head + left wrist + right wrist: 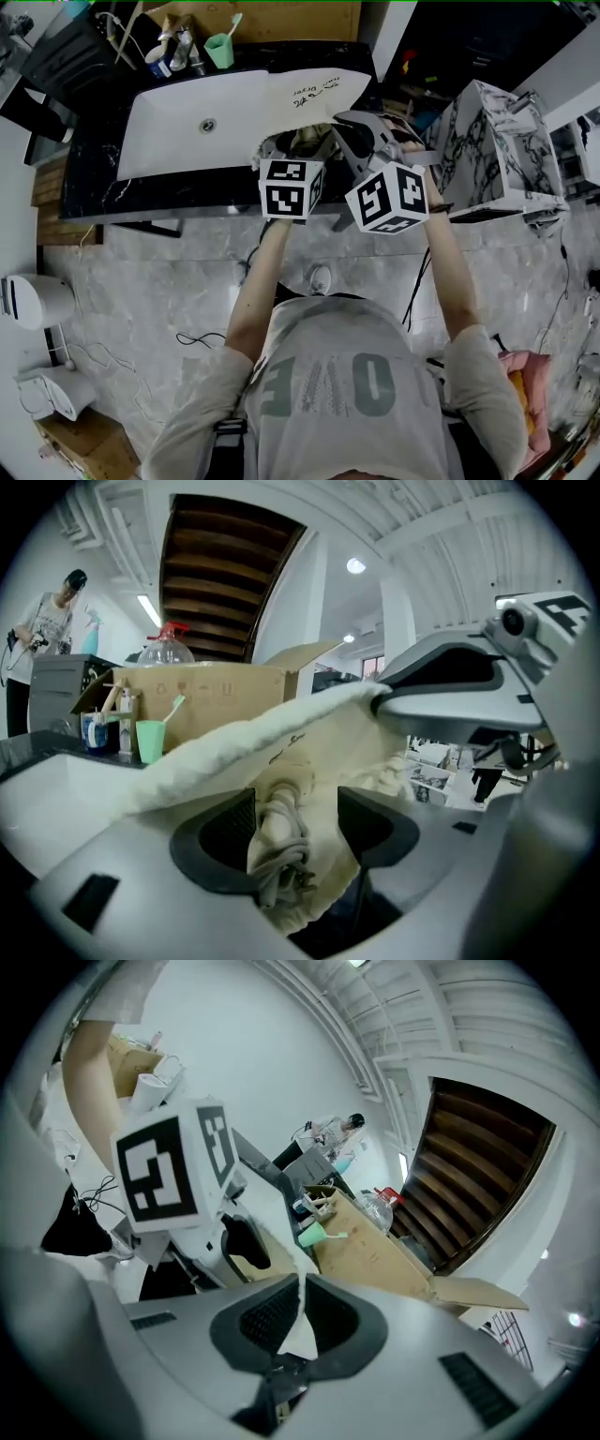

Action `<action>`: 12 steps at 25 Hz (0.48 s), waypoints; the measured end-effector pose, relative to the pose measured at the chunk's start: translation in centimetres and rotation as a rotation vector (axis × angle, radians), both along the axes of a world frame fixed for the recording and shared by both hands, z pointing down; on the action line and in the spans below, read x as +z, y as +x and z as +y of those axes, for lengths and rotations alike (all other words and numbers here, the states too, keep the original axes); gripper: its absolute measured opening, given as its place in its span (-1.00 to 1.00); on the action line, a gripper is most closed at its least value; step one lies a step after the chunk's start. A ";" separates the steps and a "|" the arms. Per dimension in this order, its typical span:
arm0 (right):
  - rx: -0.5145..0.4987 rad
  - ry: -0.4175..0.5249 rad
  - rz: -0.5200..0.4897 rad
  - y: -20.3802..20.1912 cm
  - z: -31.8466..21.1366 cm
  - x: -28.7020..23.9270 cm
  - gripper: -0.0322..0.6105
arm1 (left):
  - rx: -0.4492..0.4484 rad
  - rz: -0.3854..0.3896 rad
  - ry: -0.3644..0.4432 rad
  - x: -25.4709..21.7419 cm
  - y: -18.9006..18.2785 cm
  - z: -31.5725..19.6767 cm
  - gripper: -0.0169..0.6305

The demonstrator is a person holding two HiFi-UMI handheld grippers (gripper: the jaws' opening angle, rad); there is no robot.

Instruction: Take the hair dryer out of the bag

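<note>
Right gripper (298, 1312) pinches the bag (225, 747); left gripper (295, 827) gapes around a coiled cord (281, 841); green cup (219, 51) and cardboard box (272, 19) stand beyond on the black surface (94, 178).

Head view, upper centre: white cloth bag (234, 117) carried black handwriting, upside down to the camera; one word appeared to read "Dryer", and the rest was illegible.
Lower centre: grey T-shirt (328, 375) showed large inverted letters "OVE".
Left gripper view: marks on the brown cardboard box (202, 700) were unreadable.
</note>
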State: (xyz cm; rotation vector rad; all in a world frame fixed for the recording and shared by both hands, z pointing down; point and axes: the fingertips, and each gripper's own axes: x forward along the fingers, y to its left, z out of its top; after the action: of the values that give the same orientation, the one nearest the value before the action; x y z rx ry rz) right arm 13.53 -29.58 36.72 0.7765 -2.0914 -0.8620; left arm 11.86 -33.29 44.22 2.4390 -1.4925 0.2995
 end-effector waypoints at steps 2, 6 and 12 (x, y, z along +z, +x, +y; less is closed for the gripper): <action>-0.005 -0.009 -0.010 0.0 0.0 0.0 -0.77 | -0.018 -0.024 -0.070 1.3 -0.3 -0.9 -0.09; -0.013 -0.028 -0.034 0.1 0.1 0.1 -0.77 | -0.029 -0.071 -0.166 2.5 -0.7 -2.4 -0.09; -0.019 -0.042 -0.061 0.0 0.0 0.0 -0.77 | -0.003 -0.062 -0.222 2.0 -0.4 -3.7 -0.09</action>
State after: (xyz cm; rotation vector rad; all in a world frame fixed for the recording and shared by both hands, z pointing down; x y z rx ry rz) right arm 13.58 -29.60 36.72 0.7706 -2.1671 -0.8110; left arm 11.46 -37.03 46.25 2.2717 -1.4043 0.5158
